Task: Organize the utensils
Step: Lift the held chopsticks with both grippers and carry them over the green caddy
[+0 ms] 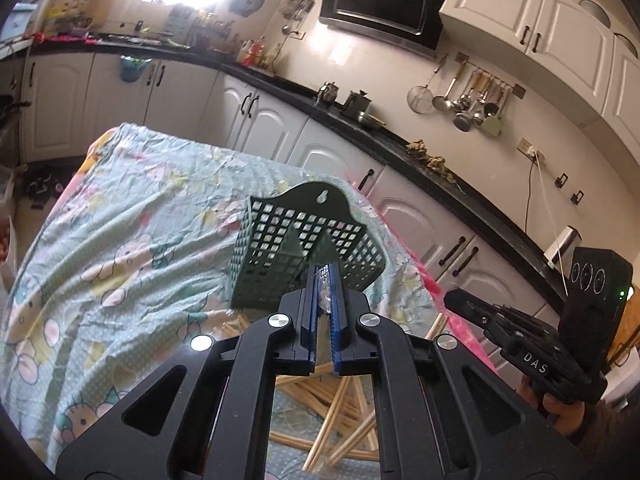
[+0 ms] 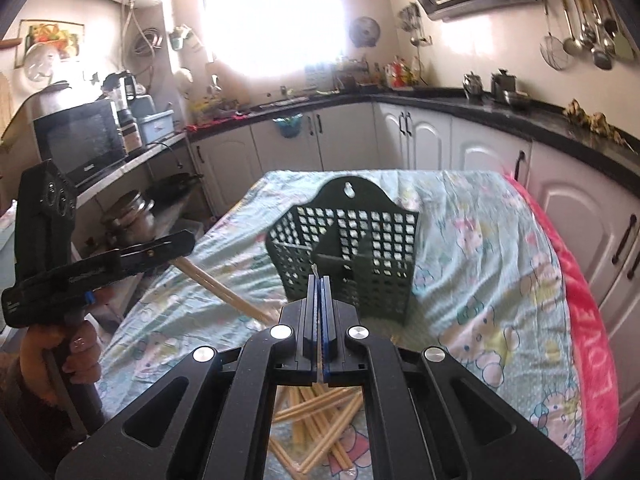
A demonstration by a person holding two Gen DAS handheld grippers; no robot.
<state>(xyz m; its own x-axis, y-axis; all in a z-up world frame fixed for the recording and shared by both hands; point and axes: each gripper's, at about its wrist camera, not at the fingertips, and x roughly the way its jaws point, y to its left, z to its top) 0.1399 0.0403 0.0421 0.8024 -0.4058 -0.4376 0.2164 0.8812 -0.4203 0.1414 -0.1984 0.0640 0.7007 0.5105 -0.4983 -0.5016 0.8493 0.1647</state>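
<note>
**Left wrist view.** A crumpled pale-green cloth (image 1: 120, 220), printed with cartoon figures, covers the bench. Right of centre on it stands the basket (image 1: 300, 240), upright: dark green plastic, walls of square open grid, a solid arched back plate with a keyhole-shaped hanging slot. The left claw (image 1: 323, 270) fills the lower middle. Its black fingers with blue ribbed pads are pressed together, and a thin translucent scrap shows in the slit. Its tips overlap the basket's near wall in the picture; contact cannot be told. Below the claw, loose chopsticks (image 1: 328, 412) lie crossed in a heap on the cloth, near the basket's front: straight, slender, pale wood. At the lower right edge is the right claw (image 1: 450, 298), seen side-on.

**Right wrist view.** At the far left a hand (image 2: 80, 356) grips the left tool's handle. That claw pinches one chopstick (image 2: 224, 294) by its blunt end, and the stick slants down to the right over the cloth. In the lower middle the right claw (image 2: 319, 280) is pressed together. A thin pale sliver shows between its pads, too small to identify. A pink towel (image 2: 588, 320) of plush texture edges the bench at the right.
</note>
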